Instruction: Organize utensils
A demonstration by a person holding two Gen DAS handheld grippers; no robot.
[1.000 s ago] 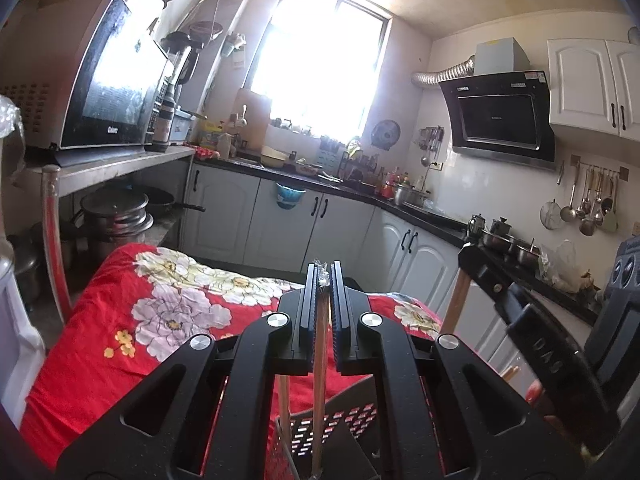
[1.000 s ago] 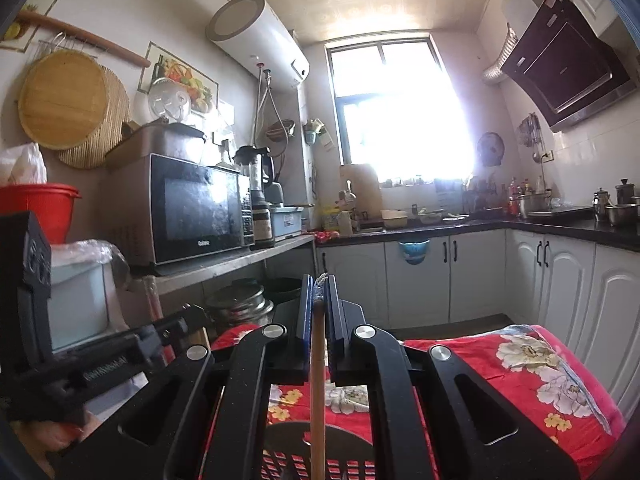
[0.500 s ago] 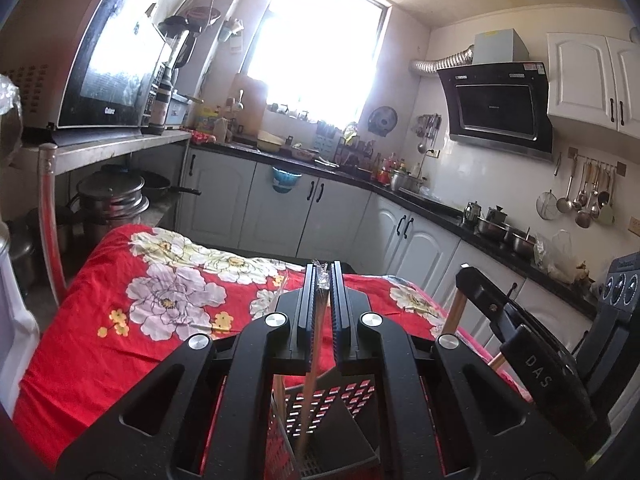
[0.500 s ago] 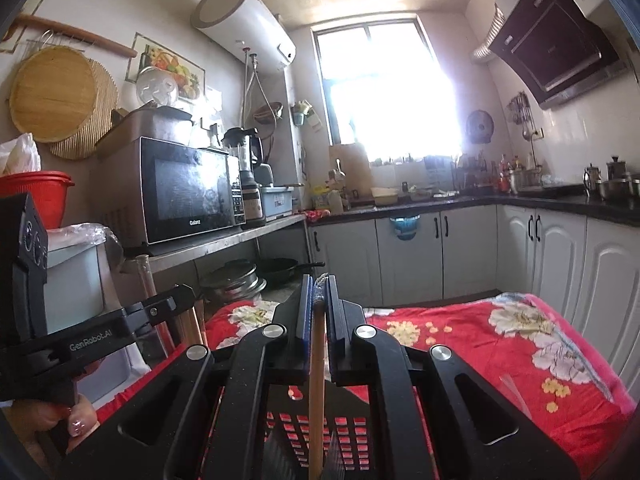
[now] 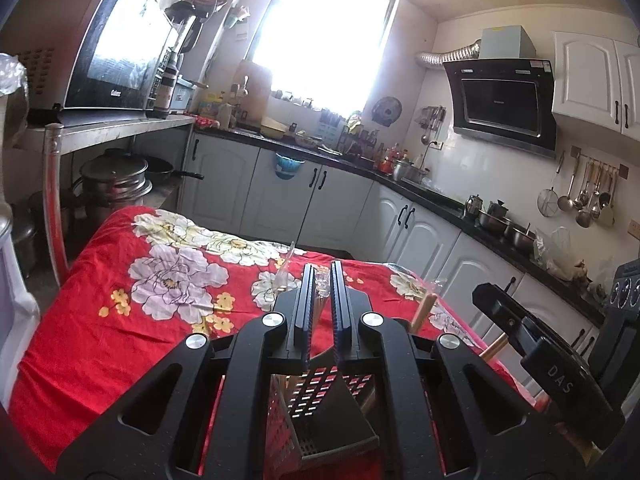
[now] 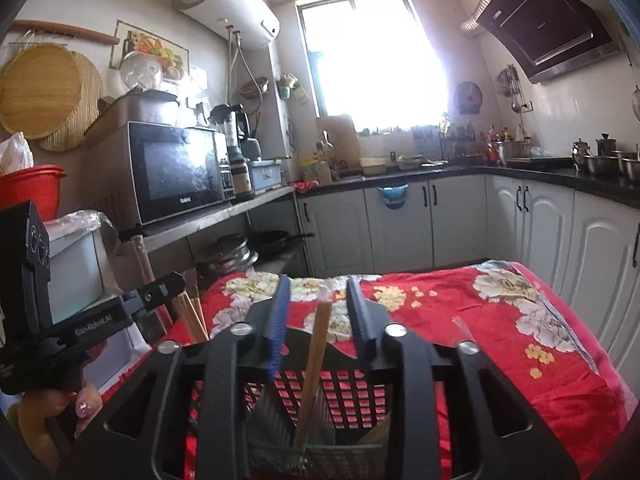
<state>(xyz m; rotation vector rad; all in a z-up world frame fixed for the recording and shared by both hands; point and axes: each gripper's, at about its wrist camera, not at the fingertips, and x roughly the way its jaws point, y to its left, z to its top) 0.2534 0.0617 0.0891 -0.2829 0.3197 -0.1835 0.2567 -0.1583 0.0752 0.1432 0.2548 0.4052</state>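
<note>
A second ago both claws pinched chopsticks; the right claw [image 6: 318, 284] has just been opening and now stands partly wide, so its released chopsticks [image 6: 316, 344] lean free between the pads, foot down in the black perforated holder [image 6: 348, 392] on the red floral cloth [image 6: 500, 360] covering the surface. The left claw [image 5: 322, 276] stays narrow, clamped on the second chopsticks [image 6: 192, 316] just left of the holder. Counted: two claws, two sets of chopsticks, one holder.
</note>
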